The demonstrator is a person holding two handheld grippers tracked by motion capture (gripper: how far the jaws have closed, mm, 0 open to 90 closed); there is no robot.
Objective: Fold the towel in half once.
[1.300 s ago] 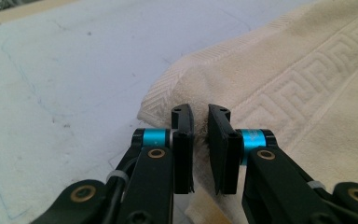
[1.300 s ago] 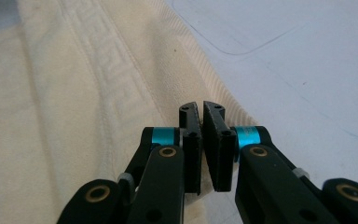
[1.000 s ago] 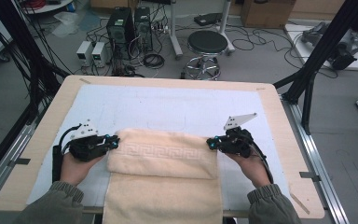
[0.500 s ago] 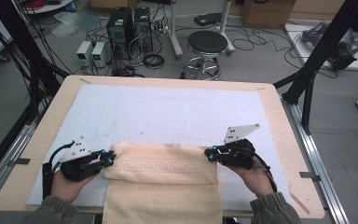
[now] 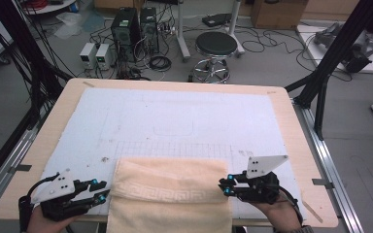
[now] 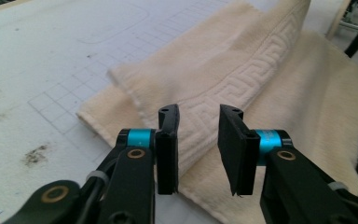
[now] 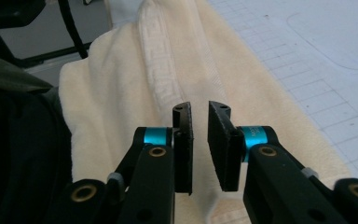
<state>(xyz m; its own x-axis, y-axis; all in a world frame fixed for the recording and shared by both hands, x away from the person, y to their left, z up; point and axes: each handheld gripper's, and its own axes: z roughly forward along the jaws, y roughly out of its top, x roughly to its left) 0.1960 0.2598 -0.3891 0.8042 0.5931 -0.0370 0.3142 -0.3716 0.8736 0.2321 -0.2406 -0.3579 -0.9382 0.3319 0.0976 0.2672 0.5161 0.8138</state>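
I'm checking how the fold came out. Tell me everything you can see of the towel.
The towel is cream terry cloth with a woven key-pattern band running across it. It lies folded at the near edge of the white mat, its top layer doubled back into a soft ridge, its lower part hanging over the table's near edge. Nothing grips it: the left tongs and right tongs stand at its two ends with jaws apart.

Left gripper (image 5: 99, 193) & right gripper (image 5: 225, 185): black bodies w/ flat black jaws, cyan collars behind pads, brass-coloured pivot screws. Pale three-cornered plate w/ dark dots atop each. Black cable trails off each. Dark olive sleeve at right wrist.
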